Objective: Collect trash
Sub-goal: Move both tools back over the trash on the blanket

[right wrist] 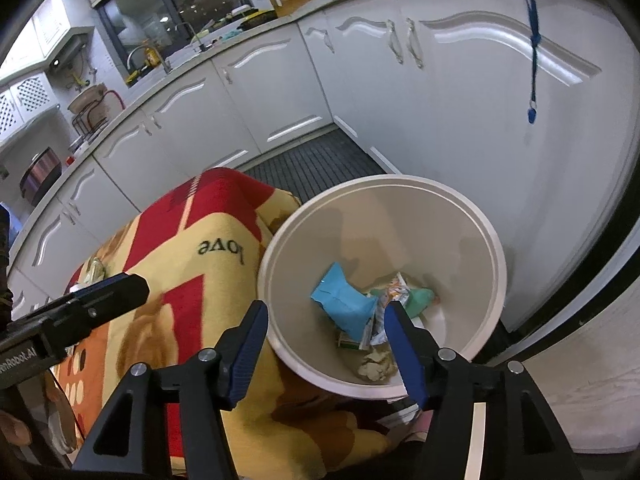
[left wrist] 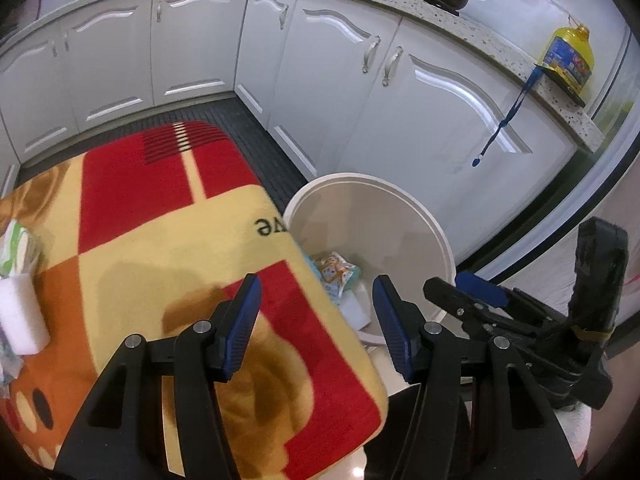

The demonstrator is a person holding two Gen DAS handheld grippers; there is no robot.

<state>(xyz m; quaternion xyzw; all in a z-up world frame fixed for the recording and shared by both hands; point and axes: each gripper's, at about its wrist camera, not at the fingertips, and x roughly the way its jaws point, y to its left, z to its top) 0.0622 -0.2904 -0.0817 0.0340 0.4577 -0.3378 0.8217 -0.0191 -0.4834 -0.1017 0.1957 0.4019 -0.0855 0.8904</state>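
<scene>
**Both hand-held grippers open beside the waste bin**

The left hand-held gripper [left wrist: 316,330], with black arms and blue ribbed pads, has its jaws parted and nothing between them; it hangs over the near right edge of the table [left wrist: 168,248], which is covered by a red, cream and orange fleece blanket bearing dark lettering. The right hand-held gripper [right wrist: 326,344], of the same build, is likewise parted and empty, poised above the near rim of the round white plastic waste bin [right wrist: 486,240]. The bin stands on the floor just beside the right edge of the table, in front of white kitchen cabinet doors [left wrist: 420,120].

Trash lies at the bottom of the bin: a crumpled light-blue packet [right wrist: 340,300], a printed foil wrapper [right wrist: 394,294], a green piece [right wrist: 420,300] and a wad of pale crumpled paper [right wrist: 374,364]. In the left wrist view the wrapper [left wrist: 336,272] shows just past the table's right edge.

At the left edge of the table rest a white rectangular sponge block [left wrist: 22,316] and, touching it on its far side, a green-and-white patterned packet [left wrist: 18,246].

A blue lanyard [left wrist: 504,116] hangs from the speckled stone worktop [left wrist: 496,52], on which stands a yellow oil bottle [left wrist: 568,56].
</scene>
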